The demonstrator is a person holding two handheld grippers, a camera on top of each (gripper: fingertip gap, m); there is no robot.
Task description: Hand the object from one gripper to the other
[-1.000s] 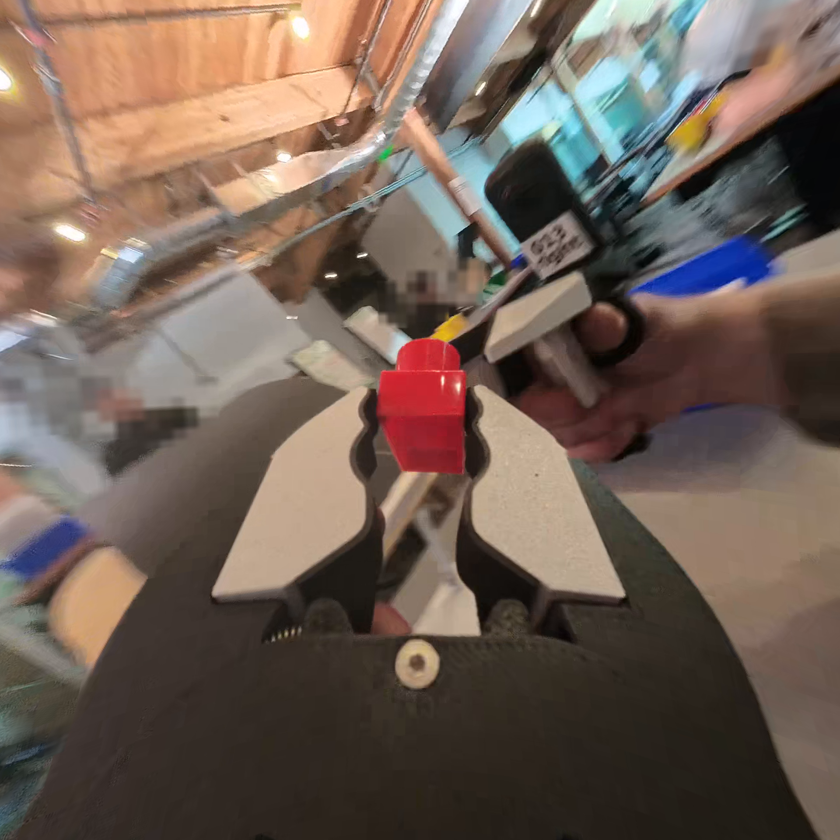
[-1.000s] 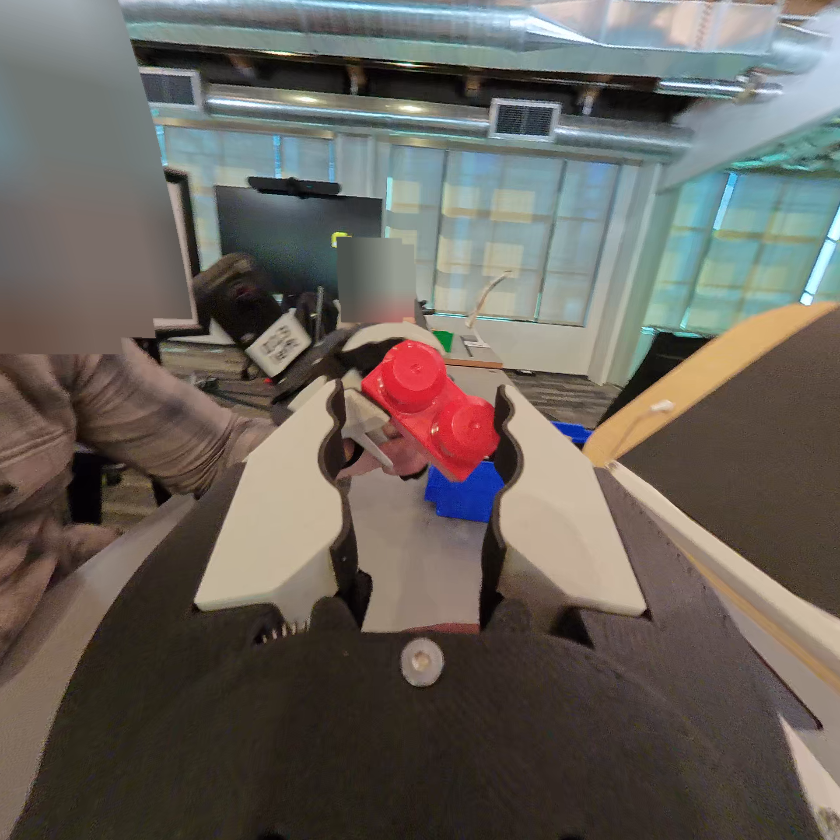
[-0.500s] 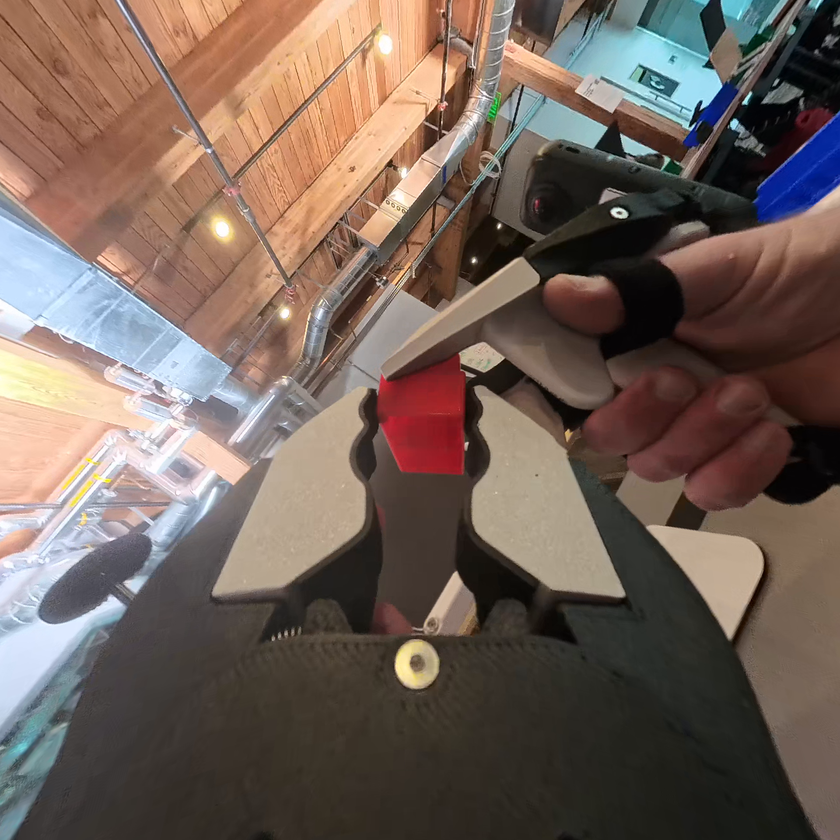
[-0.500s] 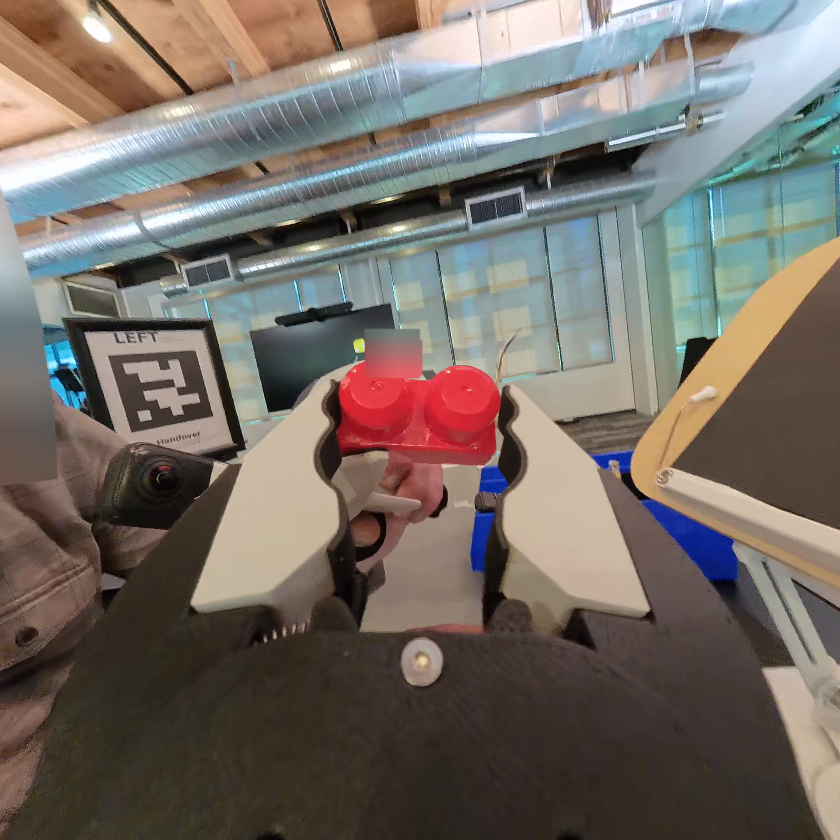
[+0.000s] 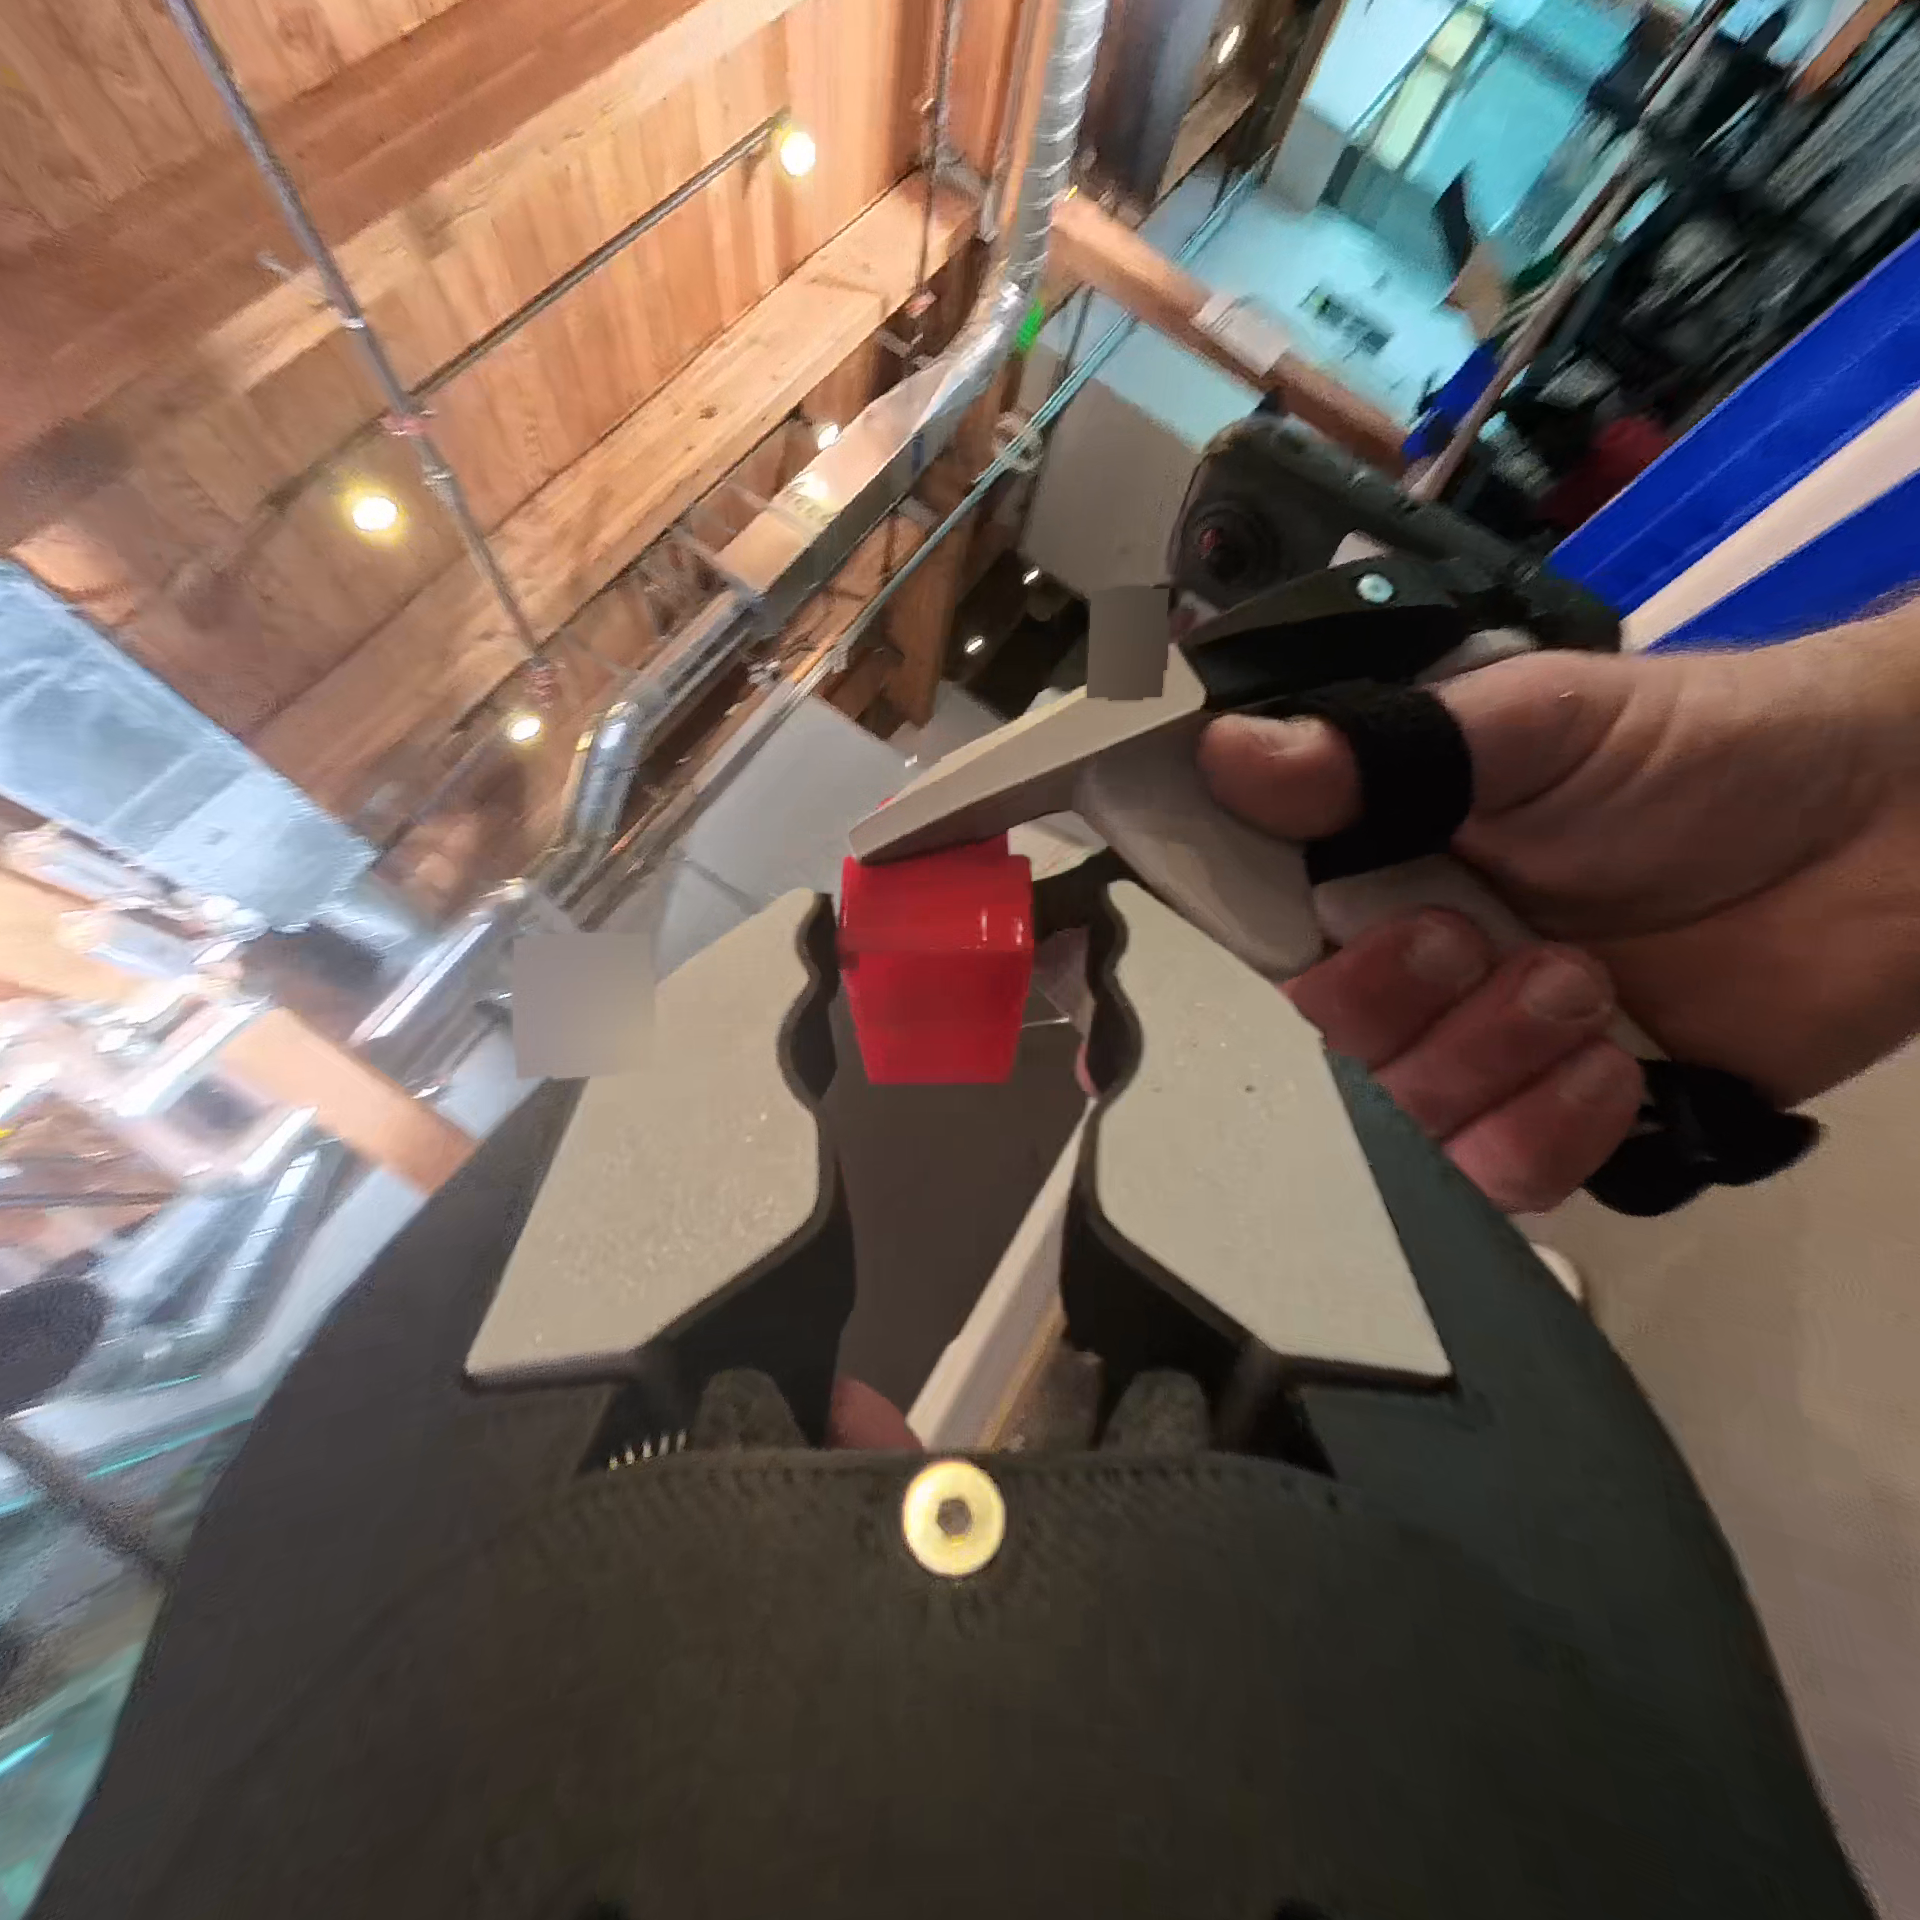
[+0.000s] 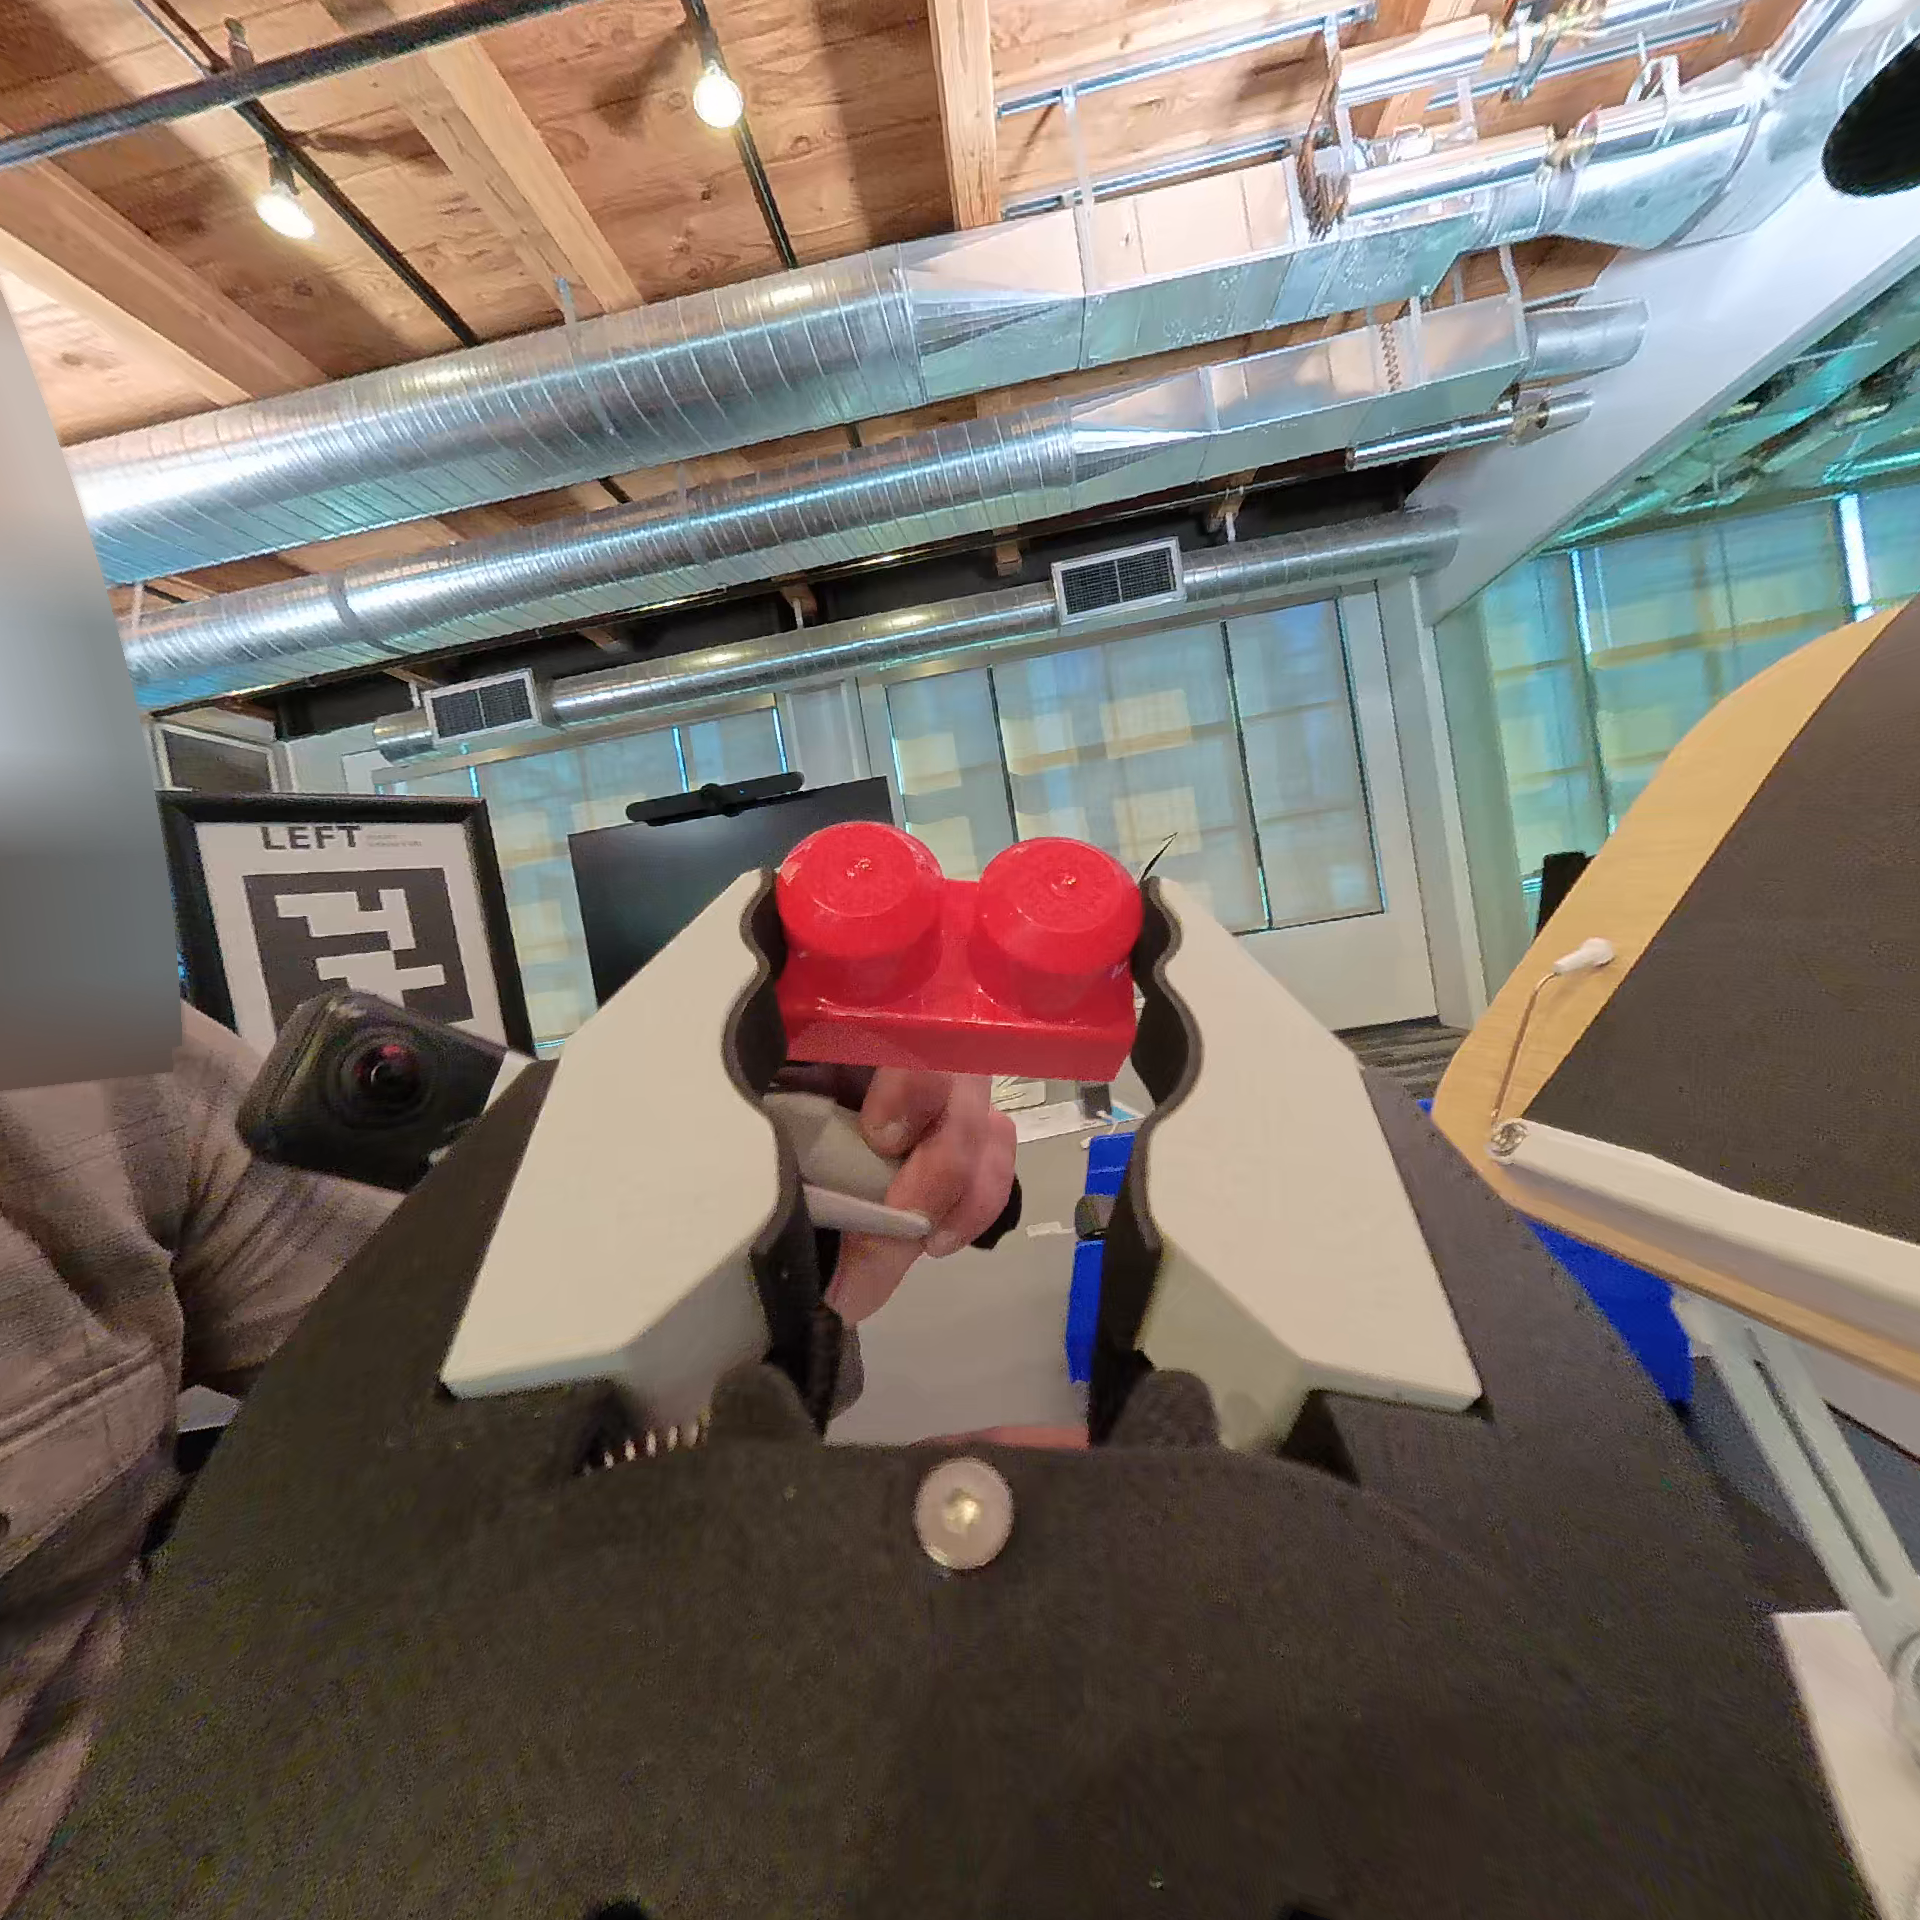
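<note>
Red brick (image 6: 951, 971) is pinched end-to-end by right gripper (image 6: 951, 982); left gripper (image 5: 961, 982) is spread, one side gapped. Left should be pulled back straight.

One red brick (image 6: 951, 971) with two studs, two grippers (image 6: 951, 977) (image 5: 951, 977), two hands (image 5: 1579, 894) (image 6: 935, 1184), one framed marker sign (image 6: 343, 914).

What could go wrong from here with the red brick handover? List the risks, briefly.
1. The right gripper pinches the red brick only at its fingertips, partly on the rounded studs, so it could slip or twist out.
2. The left gripper looks barely open: one finger touches the brick, while the other shows a small gap. Pulling away crookedly could drag the brick loose.
</note>
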